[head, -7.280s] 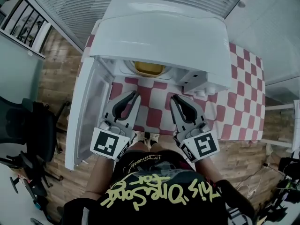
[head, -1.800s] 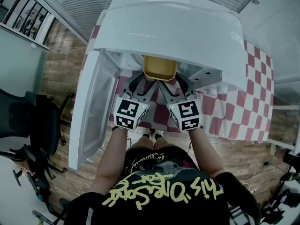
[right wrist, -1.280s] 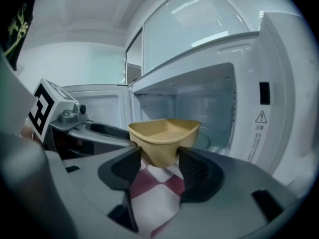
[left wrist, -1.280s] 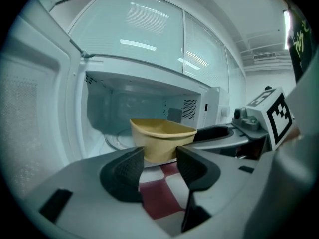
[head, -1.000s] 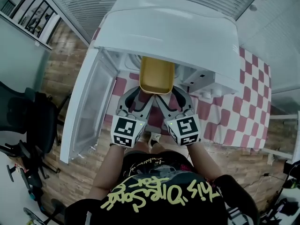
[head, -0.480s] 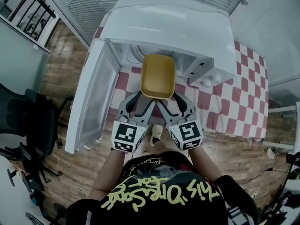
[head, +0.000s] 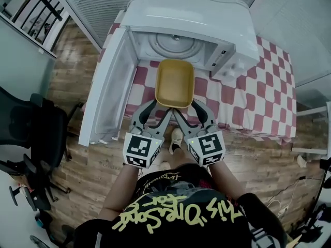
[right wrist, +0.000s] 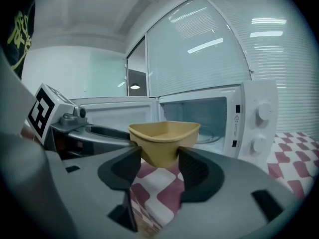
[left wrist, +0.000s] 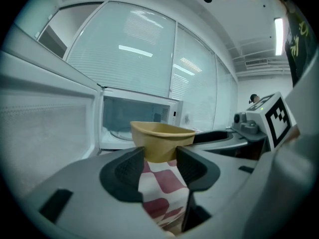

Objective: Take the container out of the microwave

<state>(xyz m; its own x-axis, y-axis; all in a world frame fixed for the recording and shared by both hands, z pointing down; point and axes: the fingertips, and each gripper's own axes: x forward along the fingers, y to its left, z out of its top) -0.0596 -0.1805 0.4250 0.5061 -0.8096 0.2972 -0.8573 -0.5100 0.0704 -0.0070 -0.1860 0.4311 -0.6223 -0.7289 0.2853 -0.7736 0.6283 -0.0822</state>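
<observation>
- Red-and-white checked cloth [head: 258, 81] covers the table. The white microwave [head: 191, 12] stands on it, its door [head: 111, 81] swung wide to the left above the wooden floor [head: 77, 174].
- The left gripper [head: 158, 108] has its jaws fairly wide apart and clamped on the near left corner of the yellow container [head: 175, 83]. Its own view shows both pads pressed against the tub's wall.
- The right gripper [head: 187, 108] does the same on the near right corner, with one pad on each side of the wall.
- The container hangs between the two grippers, open side up and roughly level. It is lifted off the cloth and just in front of the cavity — wholly outside it.
- The glass turntable [head: 176, 44] shows inside the open cavity.
- A second ago the container's far end was still under the microwave's roof — now it is clear, with the same two-corner grip.
- Several seconds back it sat inside, and both grippers were empty in front of the opening.
</observation>
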